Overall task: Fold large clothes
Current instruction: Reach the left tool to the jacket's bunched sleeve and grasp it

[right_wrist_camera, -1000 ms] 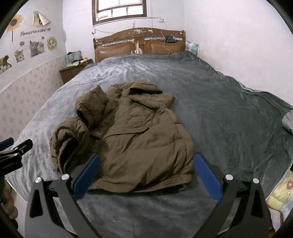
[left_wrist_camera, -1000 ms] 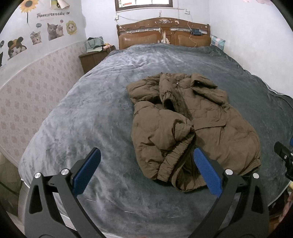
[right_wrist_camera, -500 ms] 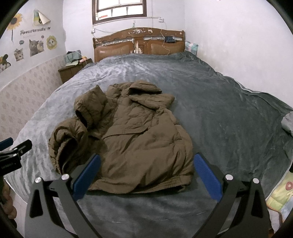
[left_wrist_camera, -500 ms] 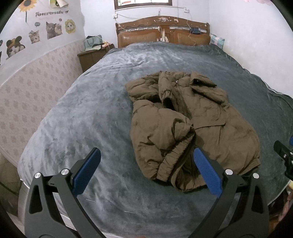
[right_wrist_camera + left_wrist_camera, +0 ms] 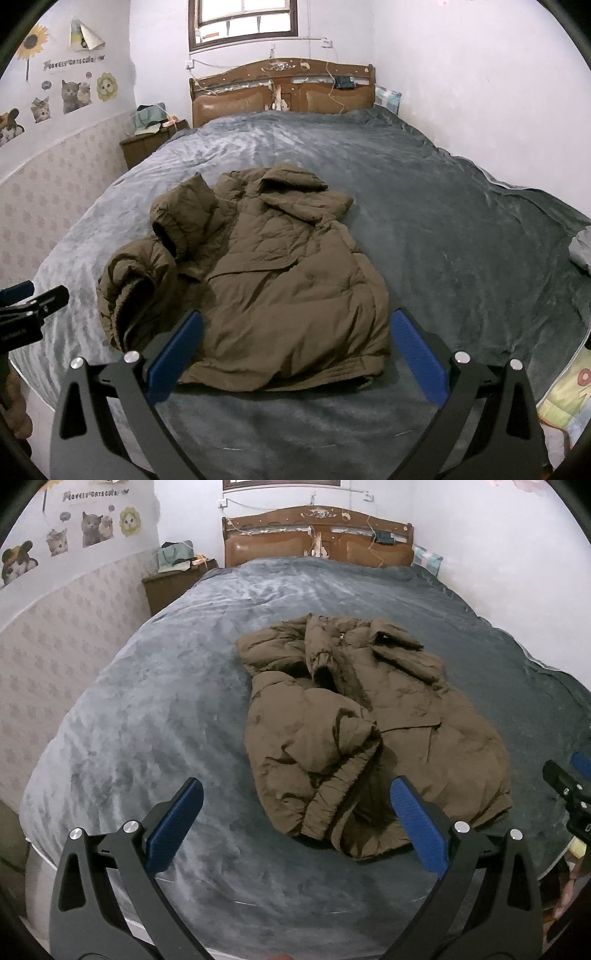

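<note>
My left tool [image 5: 295, 805] hangs over the near edge of the bed [image 5: 155, 716], blue pads spread wide, nothing between them. My right tool [image 5: 295, 336] is the same: wide apart, empty, held above the foot of the bed. Each tool shows at the edge of the other's view.

Just past the tools lies the brown jacket [image 5: 280, 280], a puffy padded one, on the grey blanket [image 5: 461, 240]. It sits near the foot of the bed, about mid-width. Its hem faces me and lies fairly flat on the right side. The left side is bunched: one sleeve [image 5: 317, 746] is folded over into a lump with its ribbed cuff toward me. The collar or hood [image 5: 295, 181] is at the far end, crumpled.

Neither tool touches the jacket.

Further back the blanket is bare up to the wooden headboard [image 5: 280, 92]. A nightstand [image 5: 147, 144] with clutter stands left of the headboard. Cat stickers [image 5: 74, 96] are on the left wall, a window [image 5: 243, 22] is above the headboard.
</note>
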